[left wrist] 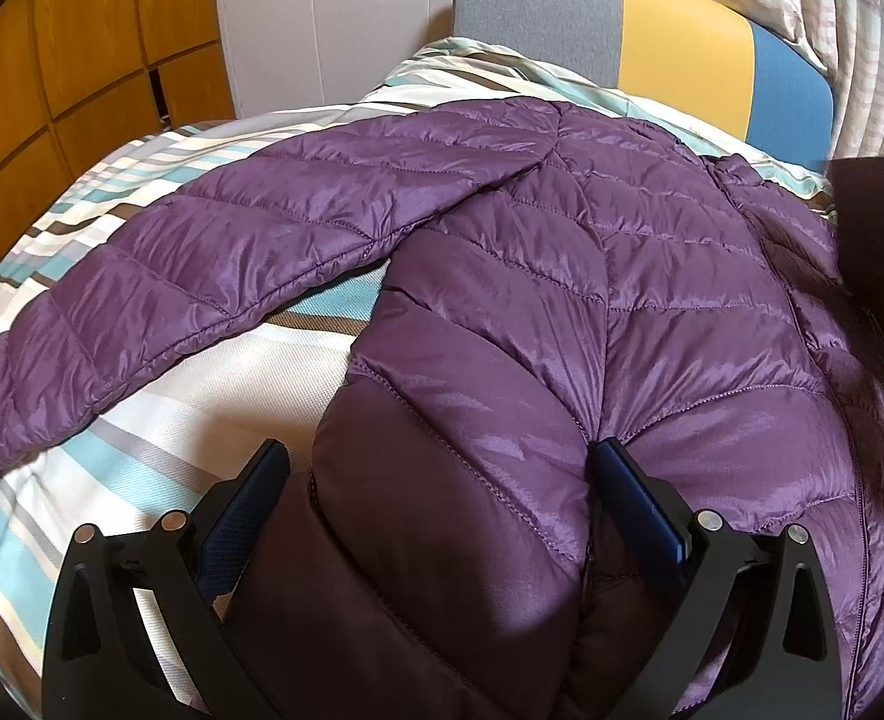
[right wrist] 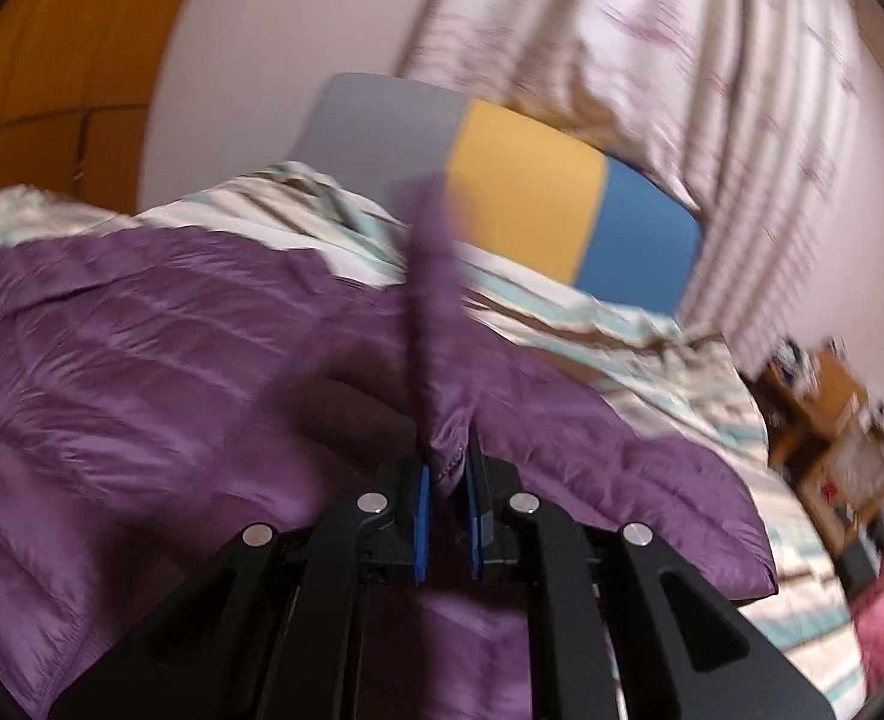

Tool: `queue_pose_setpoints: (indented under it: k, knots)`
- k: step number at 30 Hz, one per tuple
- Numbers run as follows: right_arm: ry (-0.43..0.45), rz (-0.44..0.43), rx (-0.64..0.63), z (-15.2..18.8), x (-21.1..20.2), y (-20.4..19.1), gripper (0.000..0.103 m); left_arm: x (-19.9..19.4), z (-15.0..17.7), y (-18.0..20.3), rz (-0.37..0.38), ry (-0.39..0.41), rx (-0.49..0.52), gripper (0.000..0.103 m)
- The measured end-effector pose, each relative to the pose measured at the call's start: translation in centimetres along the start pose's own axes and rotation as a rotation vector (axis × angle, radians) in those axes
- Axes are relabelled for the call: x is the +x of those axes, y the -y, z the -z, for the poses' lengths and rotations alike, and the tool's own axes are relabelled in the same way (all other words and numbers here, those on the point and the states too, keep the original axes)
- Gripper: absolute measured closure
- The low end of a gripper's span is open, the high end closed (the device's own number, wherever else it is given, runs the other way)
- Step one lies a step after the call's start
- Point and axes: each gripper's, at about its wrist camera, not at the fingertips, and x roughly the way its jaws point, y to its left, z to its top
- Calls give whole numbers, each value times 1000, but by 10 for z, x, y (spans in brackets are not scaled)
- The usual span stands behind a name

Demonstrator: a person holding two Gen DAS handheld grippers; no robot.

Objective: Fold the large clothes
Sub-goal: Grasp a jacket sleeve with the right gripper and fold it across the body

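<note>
So the left hand-held gripper (left wrist: 442, 468) has its jaws spread wide, with a fat puffy fold of the purple down jacket (left wrist: 592, 276) bulging up between them. The blue pads (left wrist: 640, 498) sit on either side of that fold, the right one pressed into the fabric, the left one looking like it's just beside it. It's wide open around the bunch rather than pinching it flat.

The right hand-held gripper (right wrist: 448, 468) is the opposite: jaws nearly together, clamped on a thin bit of the jacket's edge, and you can see the stitched hem caught between the blue pads (right wrist: 421, 516). A narrow strip of purple fabric (right wrist: 435, 300) stands up from the pinch, pretty blurry in the right wrist view, so I can't tell exactly which part of the jacket it is.

The jacket itself lies spread on the bed, on top of a striped bedsheet (left wrist: 159, 414) in white, teal, brown and grey. One sleeve (left wrist: 159, 276) stretches out flat to the left across the sheet.

Further out there's a headboard (left wrist: 670, 54) in grey, yellow and blue blocks, a pale patterned curtain (right wrist: 652, 60) behind it, and wooden cabinet panels (left wrist: 51, 78) on the left.
</note>
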Motion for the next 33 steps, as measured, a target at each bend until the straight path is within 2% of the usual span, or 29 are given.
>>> queue_pose_setpoints:
  k: [6,8,9,10,13,15,18,20,22,23,27,28,30,31,33]
  knots:
    - [-25,-107,-92,7,15,-41,93,1,0,0,3,-2,-2,3]
    - [-65,-158,-124,8,23,-49,82,1,0,0,4,-6,-3,3]
    - [-94,-201,-134,8,28,-49,61,0,-1,0,4,-12,-3,3]
    - [-118,-234,-139,9,30,-51,44,0,-1,0,4,-17,-4,3]
    - [-129,-285,-132,14,17,-49,35,-8,-8,-1,4,-57,-14,3]
    - [-112,-286,-97,19,2,-43,28,-20,-16,1,44,-56,-42,3]
    - [-78,-222,27,26,-20,-14,19,-39,-27,10,91,7,-85,3]
    - [-84,-104,111,32,-25,8,14,-45,-36,26,133,35,-77,3]
    - [-126,60,206,41,-23,32,6,-42,-45,52,151,36,-28,3]
    - [-143,102,243,44,-21,40,6,-39,-49,64,155,35,-4,3]
    - [-239,188,457,71,-7,81,5,-21,-63,112,176,38,50,5]
    - [-248,192,491,75,-5,87,5,-13,-66,122,166,31,57,8]
    - [-260,197,567,82,-5,103,5,2,-72,134,130,14,63,25]
    - [-258,196,584,83,-6,106,5,12,-74,138,115,1,62,30]
    - [-248,180,618,86,-6,114,4,28,-76,138,84,-23,68,55]
